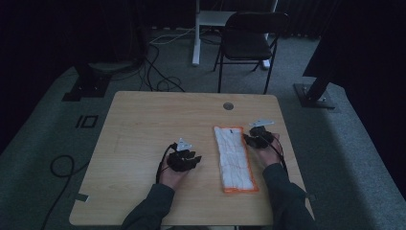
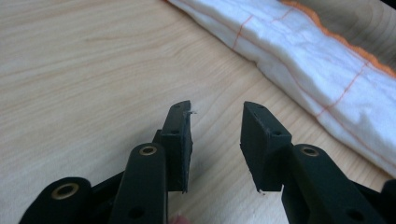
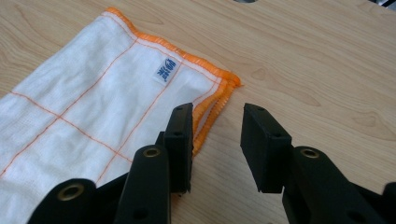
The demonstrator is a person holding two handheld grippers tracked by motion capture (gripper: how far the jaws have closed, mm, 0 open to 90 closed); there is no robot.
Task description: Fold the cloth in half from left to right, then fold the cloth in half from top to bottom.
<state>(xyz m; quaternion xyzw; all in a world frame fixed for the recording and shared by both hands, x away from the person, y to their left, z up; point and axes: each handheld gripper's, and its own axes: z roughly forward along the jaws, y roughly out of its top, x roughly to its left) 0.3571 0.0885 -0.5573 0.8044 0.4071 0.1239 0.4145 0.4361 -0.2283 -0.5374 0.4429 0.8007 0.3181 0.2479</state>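
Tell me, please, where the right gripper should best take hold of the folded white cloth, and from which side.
Probably the orange-hemmed far corner of the cloth, approached from its right edge. The layers stack there, and the open right gripper sits just beside it.

A dim recording room or lab set up for table-top work. A plain wooden table (image 1: 143, 124) with a round cable hole (image 1: 228, 106) stands on grey carpet (image 1: 43, 134). Dark curtains (image 1: 57, 28) close off the sides and back. Black stand feet (image 1: 88, 86) rest on the floor at both sides, and loose cables (image 1: 160, 72) trail across the carpet. A black folding chair (image 1: 249, 40) and a white desk leg (image 1: 196, 33) stand behind the table.
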